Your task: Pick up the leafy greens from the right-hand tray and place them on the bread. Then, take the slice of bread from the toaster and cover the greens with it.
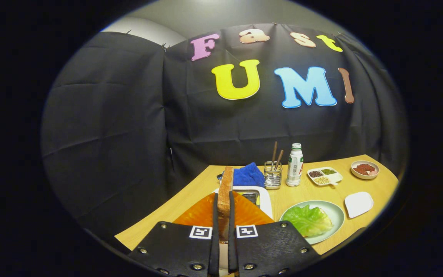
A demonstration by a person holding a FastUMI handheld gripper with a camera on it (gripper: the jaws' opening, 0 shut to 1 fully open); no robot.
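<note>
Toasted bread slice (226,192) | upright (edge-on) | clamped in tool (223,215) — above toaster (262,196)

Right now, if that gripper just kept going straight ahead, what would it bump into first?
The gripper is shut on the slice of bread. Straight ahead, the blue cloth beyond the toaster looks likeliest, though the gripper may pass above it and reach the black cloth wall.

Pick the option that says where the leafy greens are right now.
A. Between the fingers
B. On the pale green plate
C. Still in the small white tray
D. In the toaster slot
B: the leafy greens lie on the pale green plate, right of the toaster, while the fingers clamp an upright bread slice.
</note>
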